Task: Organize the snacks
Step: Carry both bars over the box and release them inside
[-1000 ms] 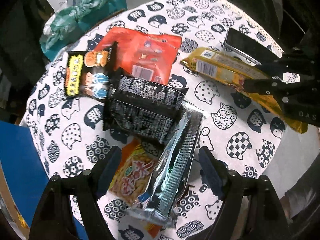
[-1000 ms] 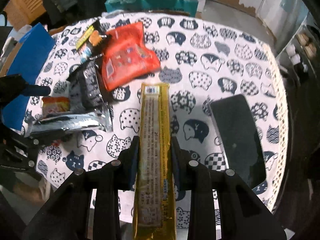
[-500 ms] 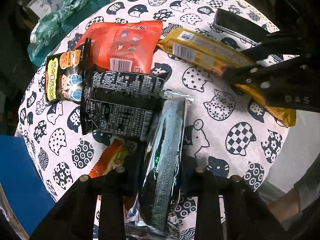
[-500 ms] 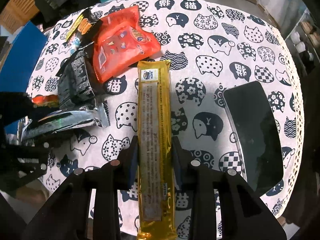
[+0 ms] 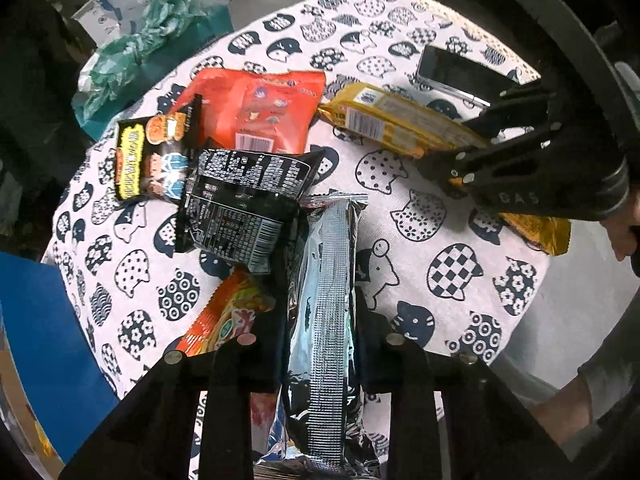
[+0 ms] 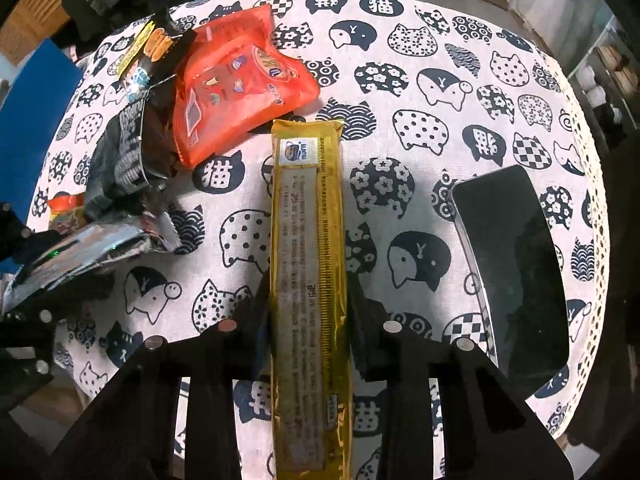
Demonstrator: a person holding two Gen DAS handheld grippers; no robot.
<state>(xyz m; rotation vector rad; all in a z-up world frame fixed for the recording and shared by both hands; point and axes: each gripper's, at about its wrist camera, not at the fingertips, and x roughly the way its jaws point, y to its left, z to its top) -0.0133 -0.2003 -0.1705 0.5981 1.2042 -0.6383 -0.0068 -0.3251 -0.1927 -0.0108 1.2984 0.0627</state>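
Silver foil pack [image 5: 324, 312] is clamped in the left gripper [image 5: 320, 332], jaws fully closed on its sides. Right gripper [image 6: 308, 316]: its jaws have just been closing, pads pressing a long yellow pack [image 6: 308, 248]. Beyond, on the cat-print cloth [image 6: 420, 92], lie a black pack [image 5: 244, 196], a red bag [image 5: 256, 112] and an orange pack [image 5: 224, 320]. A phone [image 6: 516, 268] lies right of the yellow pack, apart.

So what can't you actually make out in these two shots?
- Orange noodle packet: left wrist view, mostly covered by the black packet and the left gripper.
- Yellow biscuit pack: right wrist view, near end cut off by the bottom edge; its print is too small to read.
- Phone: screen dark.
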